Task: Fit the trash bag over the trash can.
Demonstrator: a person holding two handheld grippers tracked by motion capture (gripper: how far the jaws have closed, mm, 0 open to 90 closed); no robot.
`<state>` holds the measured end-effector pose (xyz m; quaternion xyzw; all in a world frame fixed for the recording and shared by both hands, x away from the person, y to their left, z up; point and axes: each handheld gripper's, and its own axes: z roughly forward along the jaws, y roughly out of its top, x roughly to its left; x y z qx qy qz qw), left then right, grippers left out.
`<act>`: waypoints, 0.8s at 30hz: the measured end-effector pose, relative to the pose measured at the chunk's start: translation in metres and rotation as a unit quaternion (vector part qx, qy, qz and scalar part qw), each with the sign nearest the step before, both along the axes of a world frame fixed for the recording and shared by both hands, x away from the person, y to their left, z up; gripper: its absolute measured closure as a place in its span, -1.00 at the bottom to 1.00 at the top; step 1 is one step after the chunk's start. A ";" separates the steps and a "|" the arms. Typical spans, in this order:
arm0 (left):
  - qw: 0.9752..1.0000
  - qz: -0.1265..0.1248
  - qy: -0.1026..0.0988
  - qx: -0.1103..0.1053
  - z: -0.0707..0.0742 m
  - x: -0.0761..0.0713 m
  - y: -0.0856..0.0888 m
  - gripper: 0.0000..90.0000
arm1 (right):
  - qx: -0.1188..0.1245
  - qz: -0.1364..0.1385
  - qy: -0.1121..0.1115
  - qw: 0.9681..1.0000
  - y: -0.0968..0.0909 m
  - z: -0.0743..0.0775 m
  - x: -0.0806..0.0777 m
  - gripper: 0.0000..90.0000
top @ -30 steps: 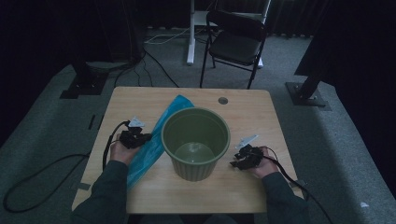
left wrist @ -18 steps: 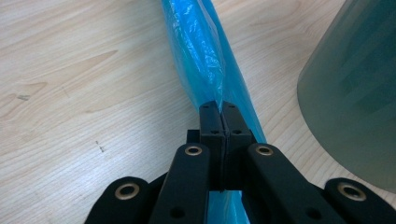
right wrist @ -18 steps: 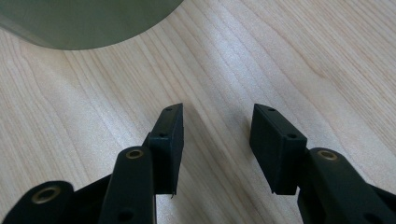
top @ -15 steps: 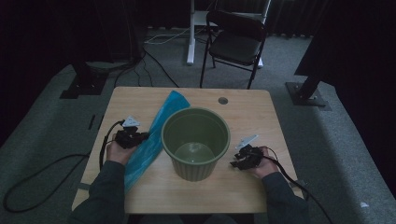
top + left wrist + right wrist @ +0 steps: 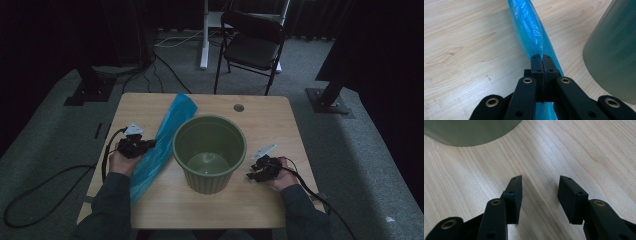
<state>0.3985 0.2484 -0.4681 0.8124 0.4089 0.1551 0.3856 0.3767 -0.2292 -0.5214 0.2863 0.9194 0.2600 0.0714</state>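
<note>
In the high view we see the left gripper (image 5: 145, 146) at the left side of the wooden table (image 5: 280, 125), its jaws pinched on the blue plastic bag (image 5: 165, 132). The bag lies as a long crumpled strip running from the far side of the table toward the near left edge, just beside the green plastic bucket (image 5: 210, 150). The bucket stands upright in the middle of the table, its mouth open and its inside bare. The right gripper (image 5: 254, 172) rests low over the table to the right of the bucket, close to its wall but apart from it, with a cable trailing off toward the near right corner. A black folding chair (image 5: 252, 42) stands on the grey floor beyond the table.

In the left gripper view, the left gripper (image 5: 541, 60) has its two black jaws pressed together with a fold of the blue plastic bag (image 5: 529, 27) caught between the pads. The bag stretches away across the wood, and the green plastic bucket (image 5: 614, 50) rises at the right, just beside the bag.

In the right gripper view, the right gripper (image 5: 540, 192) holds its jaws well apart with bare wood between them. The base of the green plastic bucket (image 5: 471, 131) shows at the upper left, clear of the jaws.
</note>
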 end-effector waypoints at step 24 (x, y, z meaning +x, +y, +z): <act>1.000 -0.012 -0.013 -0.011 0.011 -0.006 0.004 0.99 | 0.003 0.000 0.000 1.000 0.000 0.000 0.001 0.20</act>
